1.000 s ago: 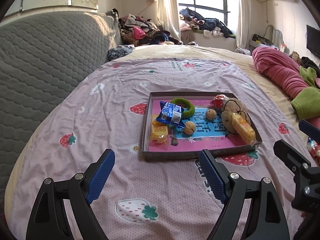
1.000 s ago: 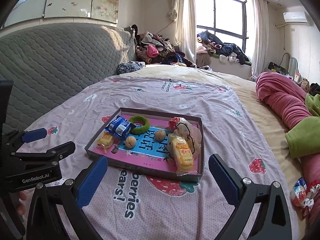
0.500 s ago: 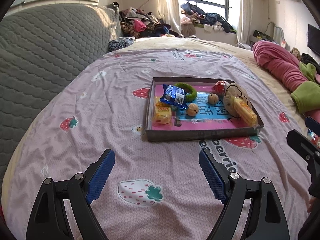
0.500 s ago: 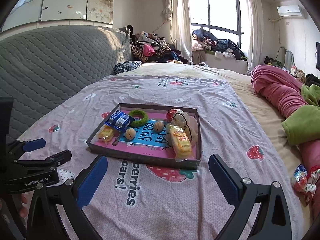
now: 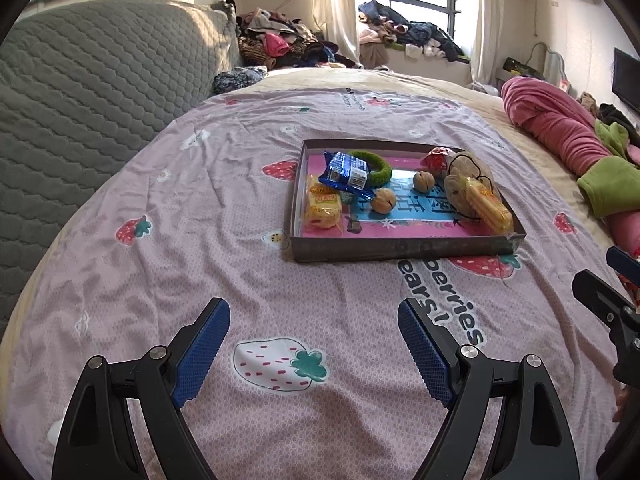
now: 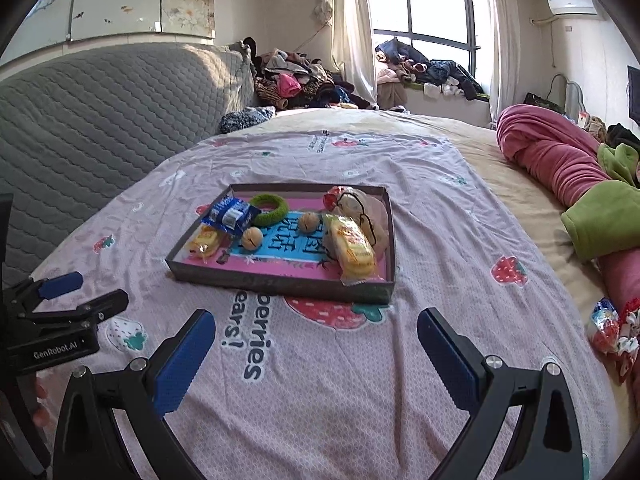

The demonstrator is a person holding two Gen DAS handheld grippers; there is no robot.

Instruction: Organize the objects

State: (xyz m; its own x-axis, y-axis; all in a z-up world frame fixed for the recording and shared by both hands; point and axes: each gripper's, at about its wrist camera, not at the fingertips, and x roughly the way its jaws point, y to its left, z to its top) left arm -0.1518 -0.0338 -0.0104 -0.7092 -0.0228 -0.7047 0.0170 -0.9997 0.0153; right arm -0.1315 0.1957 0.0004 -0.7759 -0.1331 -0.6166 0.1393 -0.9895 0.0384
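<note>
While both pairs of tongs hang over the strawberry-print bedspread [image 5: 224, 184] with their blue pads spread wide and nothing between them, the shallow cardboard tray [image 5: 400, 248] sits ahead of them, well apart from either. From the left tongs [image 5: 314, 344] it lies ahead and a little to the right; from the right tongs [image 6: 316, 354] it lies ahead and slightly left.

Inside the tray, a blue snack packet [image 5: 346, 171] leans over a green ring [image 5: 378, 168] at the far left corner, with a yellow wrapped cake [image 5: 322, 206] just nearer. Two walnuts [image 5: 384, 200] rest near the middle on the printed pink-and-blue base. On the right side a longer yellow wrapped snack [image 6: 352, 248] lies across a beige pouch [image 6: 370, 216], and a small red-wrapped item [image 6: 334, 198] sits at the far corner.

Off to the right of the right tongs, a colourful wrapper [image 6: 606, 328] lies on the bed, outside the tray.
</note>
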